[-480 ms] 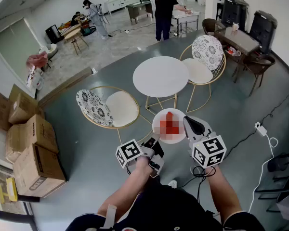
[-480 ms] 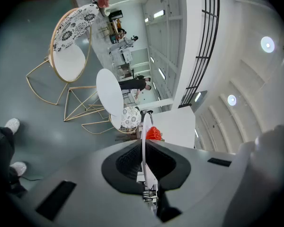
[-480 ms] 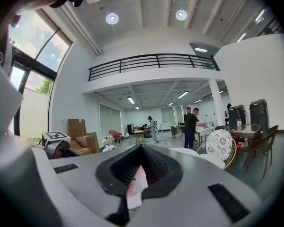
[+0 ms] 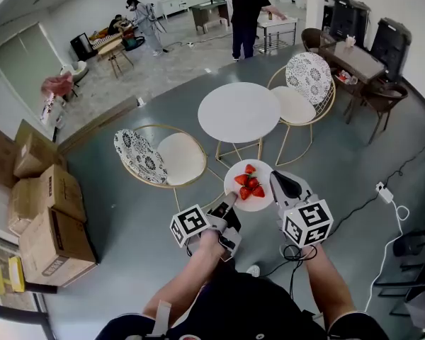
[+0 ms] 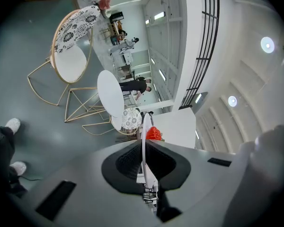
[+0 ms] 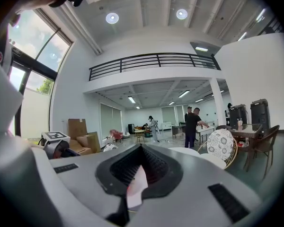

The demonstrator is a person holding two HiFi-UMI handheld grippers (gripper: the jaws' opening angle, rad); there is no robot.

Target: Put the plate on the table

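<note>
A small white plate (image 4: 261, 170) carrying red strawberries (image 4: 249, 183) hangs in the air in front of me, short of the round white table (image 4: 239, 112). My left gripper (image 4: 231, 199) is shut on the plate's near-left rim, and my right gripper (image 4: 275, 180) is shut on its right rim. The left gripper view has the plate (image 5: 144, 141) edge-on between the closed jaws, with a strawberry (image 5: 153, 134) beyond and the table (image 5: 110, 92) farther off. In the right gripper view the plate's rim (image 6: 136, 187) sits pinched in the jaws.
Two gold wire chairs with white seats flank the table, one at the left (image 4: 161, 159) and one at the right (image 4: 302, 91). Cardboard boxes (image 4: 46, 214) are stacked far left. A white power strip and cable (image 4: 384, 192) lie on the floor at right. People stand far back.
</note>
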